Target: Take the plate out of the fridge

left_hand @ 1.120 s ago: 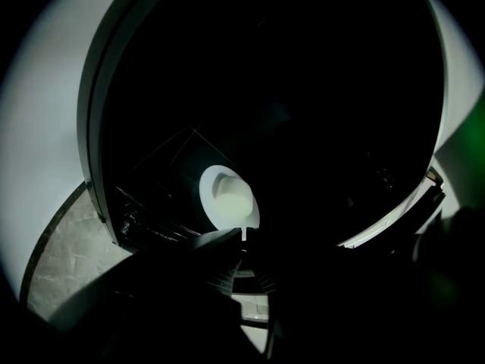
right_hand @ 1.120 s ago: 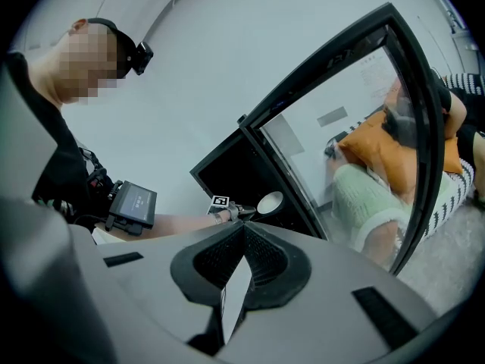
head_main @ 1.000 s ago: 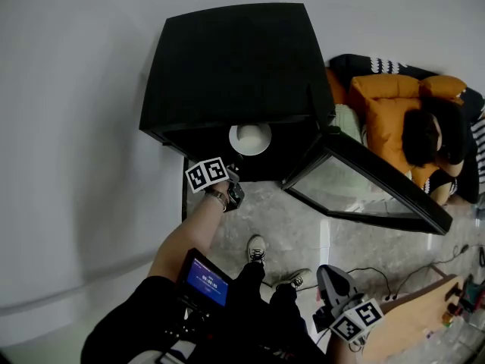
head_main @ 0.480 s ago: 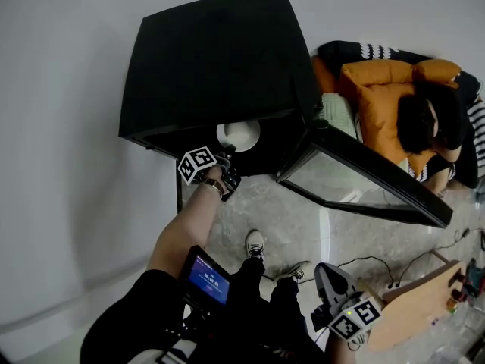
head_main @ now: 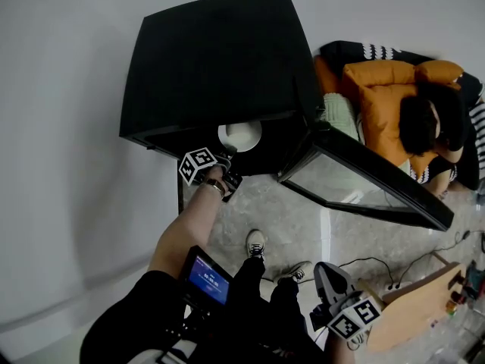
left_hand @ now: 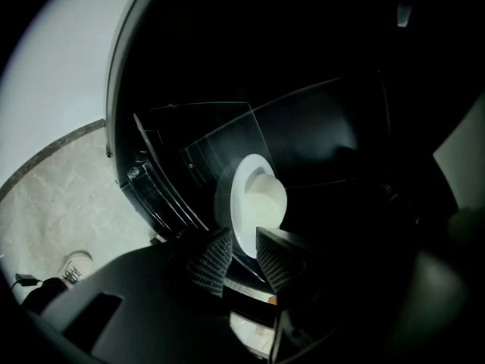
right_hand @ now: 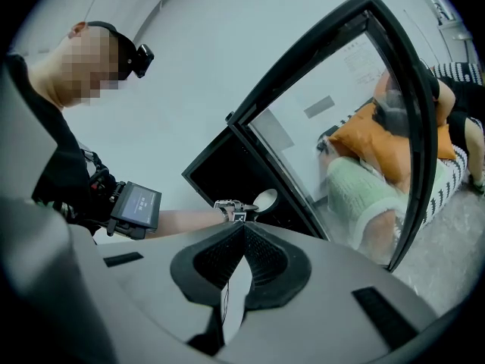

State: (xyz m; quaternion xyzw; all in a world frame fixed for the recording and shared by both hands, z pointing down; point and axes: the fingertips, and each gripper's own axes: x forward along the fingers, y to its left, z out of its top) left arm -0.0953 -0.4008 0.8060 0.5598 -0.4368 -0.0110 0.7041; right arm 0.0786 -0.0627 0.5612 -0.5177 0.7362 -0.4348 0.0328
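One black box-shaped fridge (head_main: 220, 59) stands against the pale wall. Its glass-panelled door (head_main: 364, 184) is swung wide open to the right. Beyond the door, a person in an orange top (head_main: 386, 101) sits low by the floor.

The left gripper (head_main: 226, 164) reaches into the front of the fridge opening. Its fingers (left_hand: 214, 255) stand a small way apart, having just been opening. The near rim of the round white plate (left_hand: 254, 199) shows in the gap between them, and neither finger is seen pressing on it.

The right gripper (head_main: 324, 273) hangs well apart from the fridge, over the grey stone floor (head_main: 288, 211). Its fingers (right_hand: 261, 252) are closed tip to tip on nothing.

The plate lies on a clear glass shelf (left_hand: 220, 135) inside the fridge, near the front edge.
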